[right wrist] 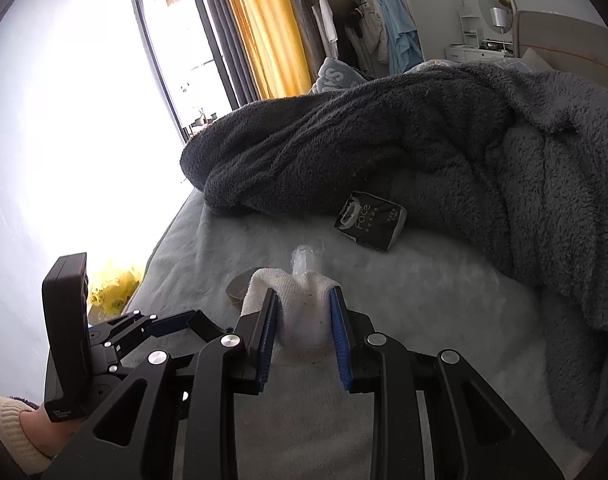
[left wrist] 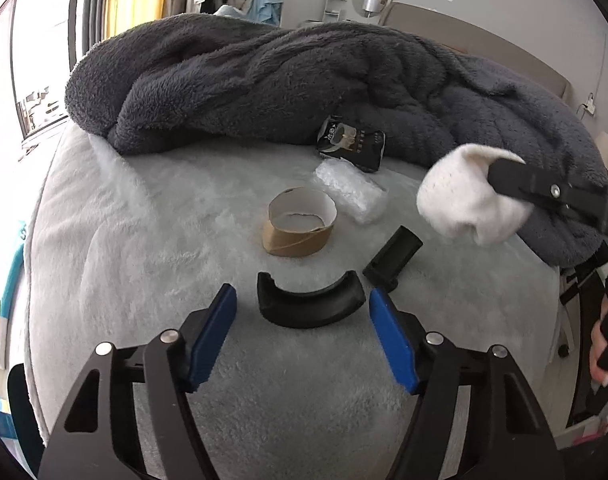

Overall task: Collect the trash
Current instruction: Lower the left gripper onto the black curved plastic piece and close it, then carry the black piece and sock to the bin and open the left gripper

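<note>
Bed: one cardboard ring | one plastic wrap | one tissue pack | two black pieces | left tongs spread, empty | right tongs pinching one white cloth

Left gripper straddles curved black piece; pads clear.

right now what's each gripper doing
left gripper: open, curved black plastic piece between its tongs, not gripped
right gripper: shut on white cloth
</note>
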`<state>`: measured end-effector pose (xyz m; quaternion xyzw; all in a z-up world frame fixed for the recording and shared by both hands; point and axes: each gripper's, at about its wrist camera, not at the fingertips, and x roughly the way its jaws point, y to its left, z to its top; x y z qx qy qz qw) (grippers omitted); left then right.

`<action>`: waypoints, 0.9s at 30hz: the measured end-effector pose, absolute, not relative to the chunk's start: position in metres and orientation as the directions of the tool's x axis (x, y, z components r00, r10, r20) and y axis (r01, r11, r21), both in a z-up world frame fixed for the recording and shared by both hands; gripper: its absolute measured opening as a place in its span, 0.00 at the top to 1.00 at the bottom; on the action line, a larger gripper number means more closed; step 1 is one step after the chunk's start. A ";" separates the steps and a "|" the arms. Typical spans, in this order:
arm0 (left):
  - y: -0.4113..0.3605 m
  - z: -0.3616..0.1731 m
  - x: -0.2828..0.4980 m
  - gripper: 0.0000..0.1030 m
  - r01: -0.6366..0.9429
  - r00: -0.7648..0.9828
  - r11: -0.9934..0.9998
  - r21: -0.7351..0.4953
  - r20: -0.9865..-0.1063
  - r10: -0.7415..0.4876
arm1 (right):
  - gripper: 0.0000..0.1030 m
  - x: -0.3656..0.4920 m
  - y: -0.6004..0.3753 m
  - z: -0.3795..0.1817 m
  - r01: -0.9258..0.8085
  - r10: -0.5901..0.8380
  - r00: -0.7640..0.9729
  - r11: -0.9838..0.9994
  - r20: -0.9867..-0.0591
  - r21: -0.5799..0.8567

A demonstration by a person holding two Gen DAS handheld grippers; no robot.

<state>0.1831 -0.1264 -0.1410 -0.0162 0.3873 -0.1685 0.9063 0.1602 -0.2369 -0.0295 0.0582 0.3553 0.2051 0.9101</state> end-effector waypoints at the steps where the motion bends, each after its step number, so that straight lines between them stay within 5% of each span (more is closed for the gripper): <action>1: -0.128 -0.141 0.184 0.32 0.292 0.645 0.943 -0.157 -0.696 -0.316 | 0.74 0.160 -0.238 -0.030 -0.332 0.415 0.662 0.909 -0.624 0.251; 6: -0.133 -0.146 0.187 0.52 0.278 0.647 0.949 -0.148 -0.702 -0.298 | 0.74 0.160 -0.240 -0.032 -0.326 0.409 0.659 0.912 -0.631 0.250; 27: -0.052 -0.126 0.187 0.54 0.168 0.689 0.968 -0.185 -0.680 -0.250 | 0.74 0.165 -0.175 -0.020 -0.400 0.451 0.632 0.886 -0.630 0.233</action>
